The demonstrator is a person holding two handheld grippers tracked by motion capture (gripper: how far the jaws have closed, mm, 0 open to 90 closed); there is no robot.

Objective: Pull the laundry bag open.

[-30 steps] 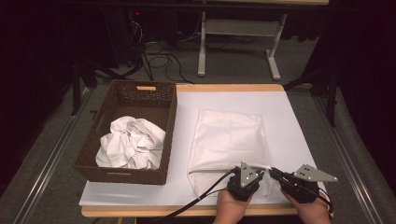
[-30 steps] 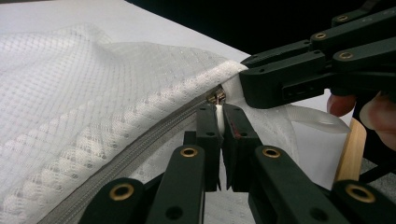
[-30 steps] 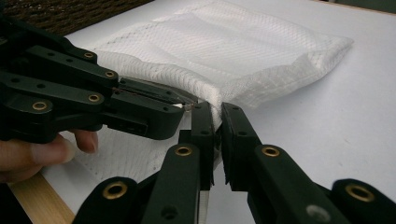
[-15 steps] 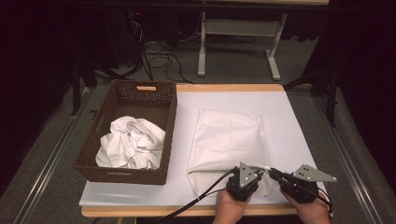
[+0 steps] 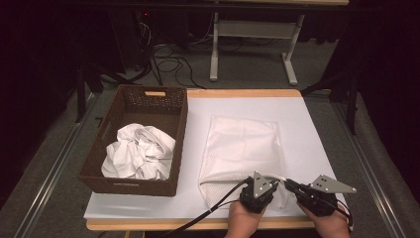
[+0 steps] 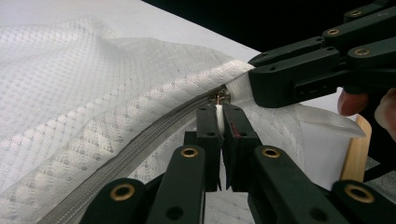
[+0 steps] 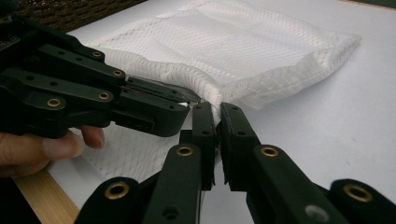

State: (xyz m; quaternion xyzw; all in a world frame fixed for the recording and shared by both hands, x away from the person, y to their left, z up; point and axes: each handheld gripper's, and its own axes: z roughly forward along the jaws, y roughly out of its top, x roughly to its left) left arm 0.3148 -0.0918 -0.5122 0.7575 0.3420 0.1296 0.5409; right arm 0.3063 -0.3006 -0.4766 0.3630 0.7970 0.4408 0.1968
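Observation:
A white mesh bag [image 5: 242,148] lies flat on the white table [image 5: 317,148], its grey zipper [image 6: 135,154] running along the near edge. My left gripper [image 6: 219,116] is shut on the zipper's white pull tab [image 6: 218,114], just behind the metal slider [image 6: 223,97]. In the high view the left gripper [image 5: 273,182] sits at the bag's near right corner. My right gripper [image 7: 217,114] is shut on the bag's [image 7: 243,51] corner fabric right beside it. From the high view the right gripper [image 5: 288,184] points left, its tips almost touching the left one's.
A brown wicker basket [image 5: 153,94] stands at the table's left with a crumpled white cloth [image 5: 138,153] inside. The wooden front edge [image 5: 198,224] of the table runs close under both hands. Cables and a desk frame [image 5: 252,29] lie on the floor beyond.

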